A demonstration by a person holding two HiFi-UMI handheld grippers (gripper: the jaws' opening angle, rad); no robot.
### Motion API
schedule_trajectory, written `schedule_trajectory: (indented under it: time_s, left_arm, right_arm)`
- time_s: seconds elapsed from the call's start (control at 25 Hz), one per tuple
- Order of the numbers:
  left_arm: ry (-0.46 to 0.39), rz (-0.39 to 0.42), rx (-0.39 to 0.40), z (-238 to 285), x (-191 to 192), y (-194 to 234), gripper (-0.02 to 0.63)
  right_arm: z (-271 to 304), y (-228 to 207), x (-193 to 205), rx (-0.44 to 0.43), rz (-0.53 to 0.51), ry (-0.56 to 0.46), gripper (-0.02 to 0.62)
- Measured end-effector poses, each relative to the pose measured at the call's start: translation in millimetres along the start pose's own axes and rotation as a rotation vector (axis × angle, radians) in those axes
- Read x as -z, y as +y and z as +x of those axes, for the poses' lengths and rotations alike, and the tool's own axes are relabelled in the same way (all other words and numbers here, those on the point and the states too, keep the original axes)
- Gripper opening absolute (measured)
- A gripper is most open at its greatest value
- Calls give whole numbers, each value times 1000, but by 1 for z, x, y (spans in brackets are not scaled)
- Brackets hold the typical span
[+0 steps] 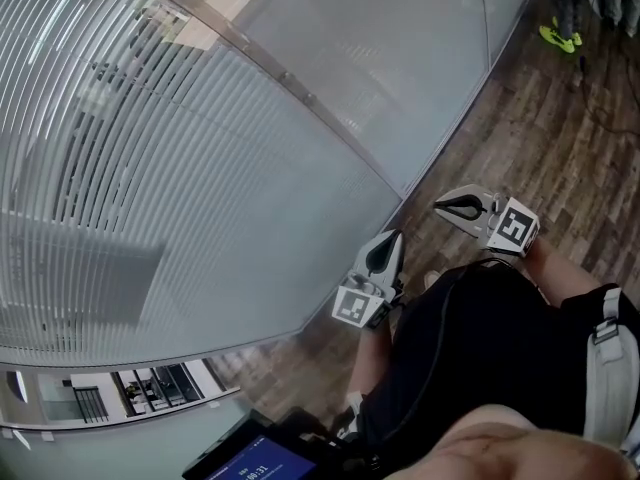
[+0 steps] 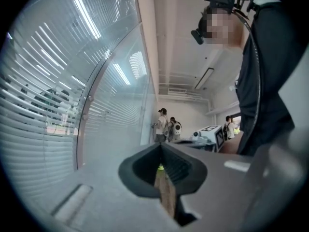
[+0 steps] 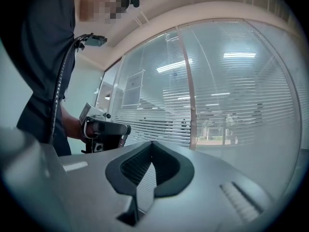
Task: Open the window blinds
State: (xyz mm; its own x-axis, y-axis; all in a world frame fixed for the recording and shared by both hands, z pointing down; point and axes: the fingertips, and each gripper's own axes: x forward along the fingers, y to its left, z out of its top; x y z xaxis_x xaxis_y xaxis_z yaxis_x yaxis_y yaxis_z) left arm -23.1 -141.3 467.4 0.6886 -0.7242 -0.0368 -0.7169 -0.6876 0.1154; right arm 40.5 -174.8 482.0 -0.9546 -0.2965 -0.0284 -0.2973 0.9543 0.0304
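Tongs of the left gripper point(image 1: 390, 250) and right gripper point(image 1: 450, 208) are both closed together and empty, above the wood floor point(image 1: 530, 118). Window blinds point(image 1: 150, 168) hang lowered behind the glass wall point(image 1: 400, 48) on the far left, well apart from both grippers.

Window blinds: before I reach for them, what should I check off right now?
1. Left claw free: ok, shut with nothing between its jaws.
2. Right claw free: ok, shut and empty.
3. White horizontal-slat window blinds opened: not ok, the slats are lowered and close-set.
4. Cord or wand located: cannot tell, none shows in any view.
5. Claws at the blinds: not ok, both are held near the person's black-shirted torso, apart from the blinds.
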Motion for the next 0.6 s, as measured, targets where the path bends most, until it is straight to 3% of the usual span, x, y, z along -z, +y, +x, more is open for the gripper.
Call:
schedule_trajectory:
  time_s: [0.6]
  left_arm:
    - [8, -3, 28, 18, 6, -32, 2]
  right_arm:
    - [-33, 3, 0, 16, -8, 13, 6]
